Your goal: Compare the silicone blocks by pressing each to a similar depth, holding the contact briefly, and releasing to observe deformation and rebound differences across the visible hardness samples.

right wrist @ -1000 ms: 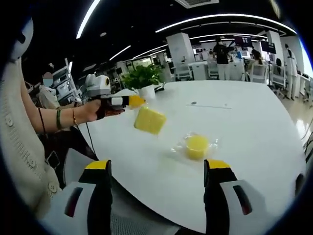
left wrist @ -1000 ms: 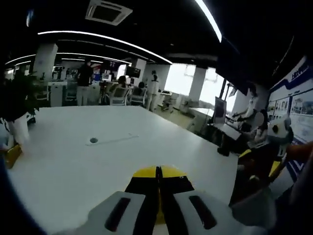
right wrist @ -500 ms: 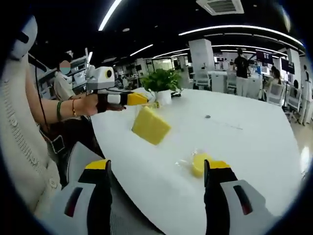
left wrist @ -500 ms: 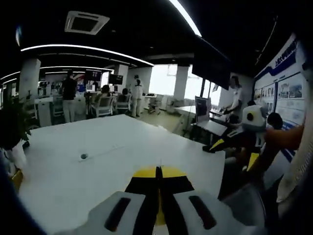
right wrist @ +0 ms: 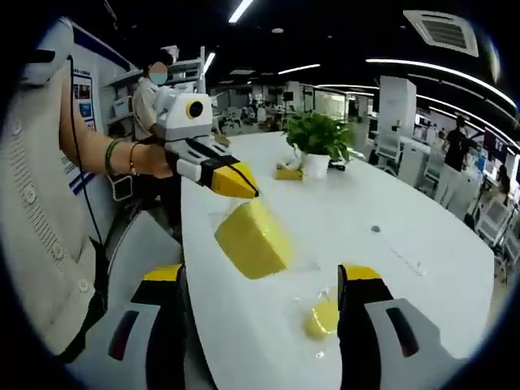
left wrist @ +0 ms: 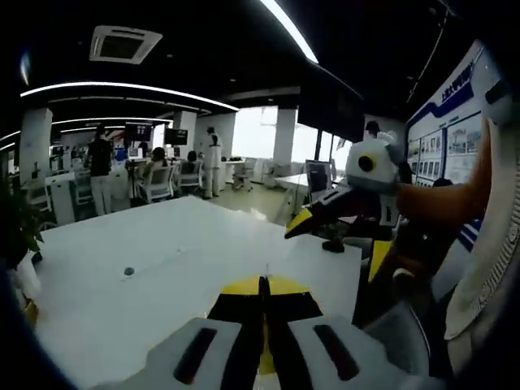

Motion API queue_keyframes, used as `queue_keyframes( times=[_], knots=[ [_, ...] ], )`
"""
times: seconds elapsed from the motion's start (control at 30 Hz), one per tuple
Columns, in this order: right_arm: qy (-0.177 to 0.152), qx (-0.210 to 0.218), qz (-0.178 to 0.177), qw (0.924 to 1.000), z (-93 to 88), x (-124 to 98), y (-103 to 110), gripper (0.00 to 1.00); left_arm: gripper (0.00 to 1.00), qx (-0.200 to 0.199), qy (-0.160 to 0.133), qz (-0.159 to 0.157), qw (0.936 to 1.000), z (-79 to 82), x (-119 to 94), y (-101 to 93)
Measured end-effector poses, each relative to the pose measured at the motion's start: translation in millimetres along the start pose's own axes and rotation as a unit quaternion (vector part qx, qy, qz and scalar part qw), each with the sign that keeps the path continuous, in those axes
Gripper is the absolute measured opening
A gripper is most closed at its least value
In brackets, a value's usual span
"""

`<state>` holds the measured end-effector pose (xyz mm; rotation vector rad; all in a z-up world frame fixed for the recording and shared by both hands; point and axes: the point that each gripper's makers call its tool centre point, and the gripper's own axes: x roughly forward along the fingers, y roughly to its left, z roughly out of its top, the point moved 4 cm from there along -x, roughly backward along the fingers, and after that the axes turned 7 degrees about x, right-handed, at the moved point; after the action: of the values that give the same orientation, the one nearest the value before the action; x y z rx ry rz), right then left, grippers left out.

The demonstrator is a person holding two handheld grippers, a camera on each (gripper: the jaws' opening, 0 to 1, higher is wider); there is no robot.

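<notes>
A large yellow silicone block (right wrist: 252, 240) lies on the white table (right wrist: 390, 219). A smaller round yellow sample (right wrist: 322, 318) in clear wrapping lies nearer to me. My left gripper (right wrist: 244, 185), held by a hand, is shut with nothing in it. Its yellow tip points down at the large block's top edge, and I cannot tell whether it touches. My right gripper (right wrist: 262, 274) is open, its fingers (right wrist: 162, 321) astride both samples and short of them. In the left gripper view the shut jaws of the left gripper (left wrist: 262, 286) hang over the table, and the right gripper (left wrist: 318, 218) comes in from the right.
A potted plant (right wrist: 317, 140) in a white pot stands farther along the table, with a small yellow item (right wrist: 286, 173) beside it. A small round hole (left wrist: 128, 271) marks the tabletop. People, chairs and desks fill the office behind. A person's sleeve (right wrist: 41, 219) is at the left.
Both views have swung round with the hands. The left gripper has come down closer to the large block, tip now at its top edge. The right gripper stays open.
</notes>
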<state>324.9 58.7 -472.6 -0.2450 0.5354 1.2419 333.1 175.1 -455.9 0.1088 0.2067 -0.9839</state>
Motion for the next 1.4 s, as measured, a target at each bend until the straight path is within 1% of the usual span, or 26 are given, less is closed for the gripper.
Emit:
queue_keyframes(
  times=[0.07,0.1,0.13,0.23,0.27,0.33,0.37,0.4,0.43,0.47,0.6,0.67,0.7,0.8,0.83,0.87,0.97,1.0,1.03,1.1,1.23,1.4],
  knots=[
    [0.005,-0.008,0.008,0.9999,2.7,6,-1,0.70,0.00,0.001,0.001,0.000,1.0000,1.7,1,1.0],
    [0.015,-0.015,0.021,0.9996,3.8,11,-2,0.70,0.00,0.000,0.000,-0.006,1.0000,2.9,1,0.7],
    [0.023,-0.021,0.029,0.9991,5.0,17,-3,0.70,0.00,0.002,-0.001,-0.005,1.0000,3.4,1,1.0],
    [0.046,-0.042,0.051,0.9967,6.4,30,-7,0.70,0.00,0.009,0.000,-0.016,0.9998,5.4,3,1.8],
    [0.052,-0.048,0.056,0.9959,8.0,36,-10,0.70,0.00,0.013,0.002,-0.028,0.9995,5.8,3,0.6],
    [0.062,-0.061,0.071,0.9937,8.7,46,-13,0.70,0.00,0.024,0.007,-0.037,0.9990,6.2,5,1.4],
    [0.068,-0.061,0.073,0.9932,8.4,50,-15,0.70,0.00,0.024,0.010,-0.051,0.9984,6.2,6,-0.4],
    [0.077,-0.065,0.075,0.9921,8.4,55,-17,0.69,0.00,0.026,0.011,-0.052,0.9982,6.5,7,0.5],
    [0.077,-0.069,0.077,0.9916,9.0,57,-18,0.69,0.00,0.033,0.011,-0.055,0.9979,7.3,8,1.3],
    [0.076,-0.075,0.082,0.9909,10.3,61,-18,0.69,0.00,0.035,0.010,-0.067,0.9970,8.6,9,-0.4],
    [0.084,-0.066,0.108,0.9884,12.3,77,-19,0.65,0.00,0.043,0.006,-0.081,0.9958,14.4,14,0.3],
    [0.097,-0.058,0.122,0.9862,9.7,82,-17,0.60,0.00,0.046,0.002,-0.084,0.9954,17.1,16,0.4],
    [0.106,-0.052,0.130,0.9845,7.4,84,-17,0.56,0.00,0.045,0.000,-0.088,0.9950,19.0,16,0.2],
    [0.109,-0.051,0.139,0.9828,5.6,86,-17,0.47,0.00,0.052,-0.004,-0.096,0.9940,24.5,18,-0.4],
    [0.108,-0.051,0.141,0.9828,5.9,86,-16,0.46,0.00,0.059,-0.005,-0.097,0.9935,26.3,18,-0.8],
    [0.104,-0.054,0.145,0.9825,6.9,86,-15,0.45,0.00,0.063,-0.003,-0.106,0.9924,28.3,17,-2.8],
    [0.103,-0.054,0.155,0.9810,8.1,87,-9,0.44,0.00,0.074,-0.005,-0.118,0.9903,33.1,16,-6.0],
    [0.102,-0.064,0.157,0.9803,7.8,86,-7,0.41,0.00,0.080,-0.005,-0.118,0.9897,33.5,16,-6.0],
    [0.096,-0.069,0.157,0.9804,9.1,87,-7,0.40,0.00,0.087,0.000,-0.122,0.9888,32.9,17,-7.9],
    [0.100,-0.065,0.156,0.9805,8.2,86,-5,0.37,0.00,0.090,0.001,-0.123,0.9883,33.1,16,-8.6],
    [0.100,-0.079,0.150,0.9804,8.3,84,0,0.28,0.00,0.099,0.005,-0.126,0.9870,32.3,11,-11.3],
    [0.099,-0.093,0.137,0.9813,8.3,83,6,0.22,0.00,0.113,0.004,-0.125,0.9857,33.0,5,-17.6]
  ],
)
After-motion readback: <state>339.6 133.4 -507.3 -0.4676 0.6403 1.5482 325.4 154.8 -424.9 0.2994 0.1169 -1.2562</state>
